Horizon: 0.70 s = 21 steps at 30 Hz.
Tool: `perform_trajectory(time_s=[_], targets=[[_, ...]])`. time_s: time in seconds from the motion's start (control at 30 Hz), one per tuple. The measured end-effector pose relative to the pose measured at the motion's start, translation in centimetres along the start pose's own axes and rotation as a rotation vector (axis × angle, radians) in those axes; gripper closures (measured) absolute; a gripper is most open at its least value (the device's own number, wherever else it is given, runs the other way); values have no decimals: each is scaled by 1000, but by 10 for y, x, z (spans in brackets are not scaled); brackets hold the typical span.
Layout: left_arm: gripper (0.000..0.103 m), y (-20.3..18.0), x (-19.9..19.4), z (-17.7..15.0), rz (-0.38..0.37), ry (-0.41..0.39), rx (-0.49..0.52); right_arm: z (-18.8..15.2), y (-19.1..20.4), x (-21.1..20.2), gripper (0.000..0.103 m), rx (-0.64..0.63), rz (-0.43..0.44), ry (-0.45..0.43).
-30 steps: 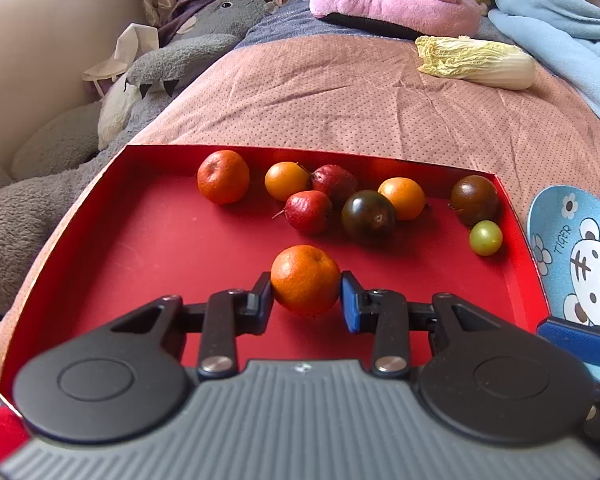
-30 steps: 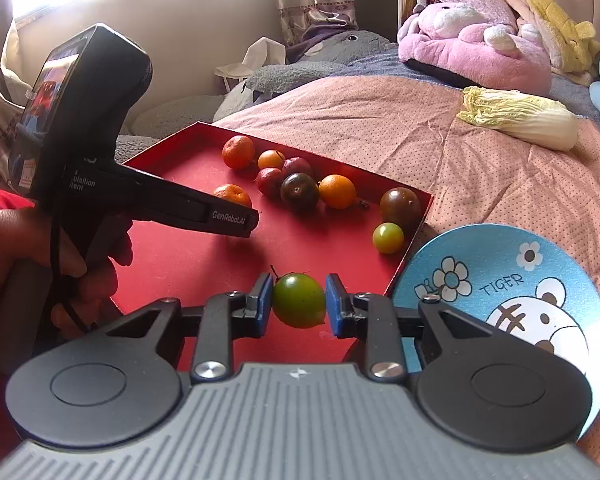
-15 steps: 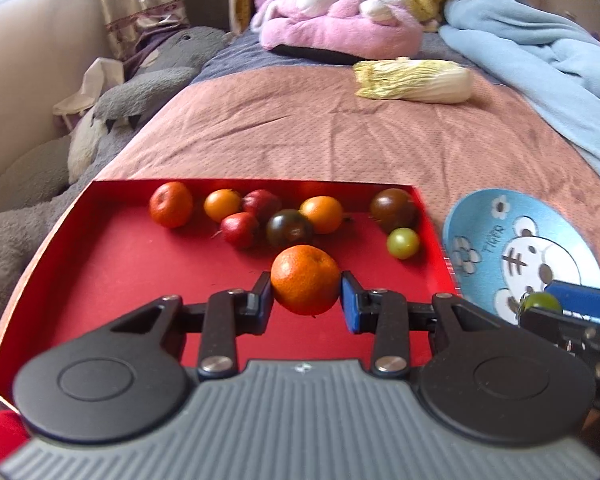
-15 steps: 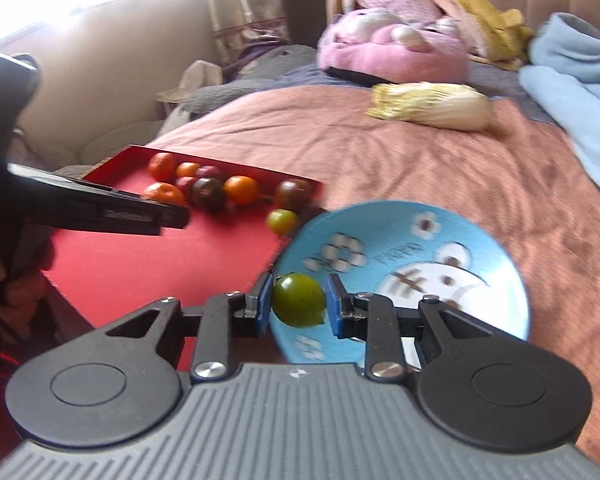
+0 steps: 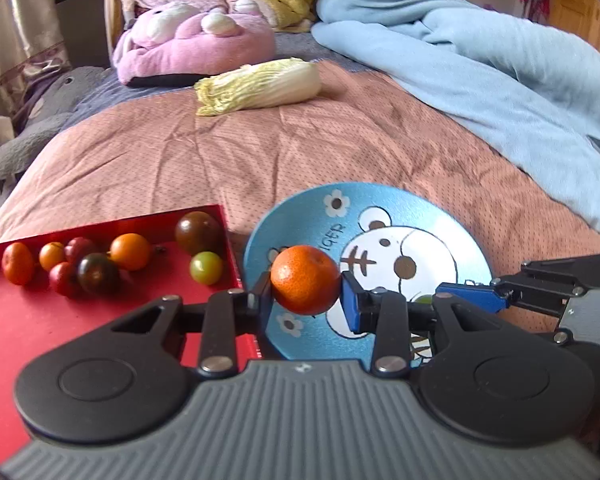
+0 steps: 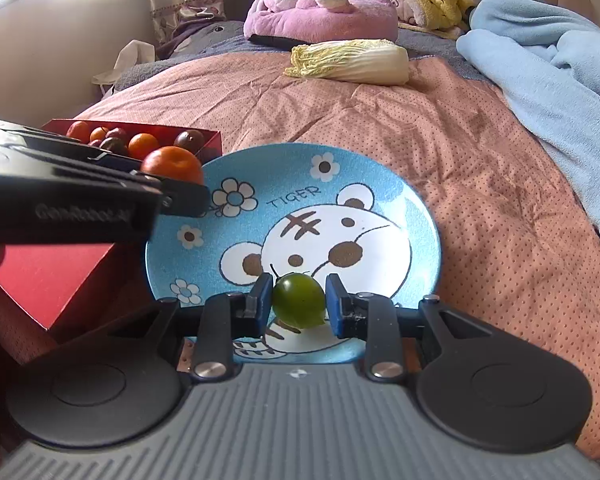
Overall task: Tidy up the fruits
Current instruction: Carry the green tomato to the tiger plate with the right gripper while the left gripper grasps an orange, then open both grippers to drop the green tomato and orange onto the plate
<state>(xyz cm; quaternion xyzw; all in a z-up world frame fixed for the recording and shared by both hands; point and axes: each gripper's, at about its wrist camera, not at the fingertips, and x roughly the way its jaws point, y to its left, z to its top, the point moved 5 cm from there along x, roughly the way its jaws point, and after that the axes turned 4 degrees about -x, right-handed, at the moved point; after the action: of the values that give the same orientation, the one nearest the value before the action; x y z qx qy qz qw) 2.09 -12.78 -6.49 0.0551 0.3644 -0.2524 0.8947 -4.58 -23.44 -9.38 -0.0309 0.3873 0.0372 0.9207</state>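
- A round, bright orange mandarin with a dimpled, glossy rind [image 5: 305, 280] is pinched between the two jaws of the left gripper [image 5: 305, 292]; the pads are pressed against its sides at 9 and 3 o'clock.
- In the left wrist view the mandarin is seen in front of the left rim of a round blue plate printed with a white cartoon tiger face, small flowers and the word "TIGER" [image 5: 452, 232]; whether it touches the plate cannot be told.
- A small, smooth, olive-green tomato with a thin dark stem at its 11 o'clock [image 6: 299, 300] is clamped by the right gripper [image 6: 299, 305], blue pads tight on both sides.
- In the right wrist view the green tomato is seen over the lower part of the plate, at about 6 o'clock of the tiger face.
- A shallow red cardboard tray [image 5: 28, 320] is set just beside the plate, at its 9 o'clock.
- In the tray's far part seven fruits are gathered: two small orange ones at 9 o'clock, two red ones, a dark purple-green one, a rounder orange one [image 5: 130, 251], a dark brown one at the far corner [image 5: 198, 232] and a pale green one [image 5: 206, 267] just below it.
- Plate and tray are laid on a pink dotted bedspread [image 5: 172, 160].
- A pale yellow-white napa cabbage [image 5: 260, 85] is seen at 12 o'clock, well apart from the plate.
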Motion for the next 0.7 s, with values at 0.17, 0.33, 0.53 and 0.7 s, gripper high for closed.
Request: perform_trajectory(time_s=[0.17, 0.33, 0.53, 0.7], targets=[[64, -6, 12, -6, -29, 16, 33, 1, 0, 4, 69, 4, -4, 5], [63, -9, 16, -5, -26, 4, 65, 2, 0, 5, 69, 13, -16, 0], [53, -14, 13, -5, -27, -21, 108, 4, 0, 3, 55, 5, -30, 1], [40, -13, 0, 0, -51, -72, 109, 7, 1, -4, 38, -10, -41, -15]])
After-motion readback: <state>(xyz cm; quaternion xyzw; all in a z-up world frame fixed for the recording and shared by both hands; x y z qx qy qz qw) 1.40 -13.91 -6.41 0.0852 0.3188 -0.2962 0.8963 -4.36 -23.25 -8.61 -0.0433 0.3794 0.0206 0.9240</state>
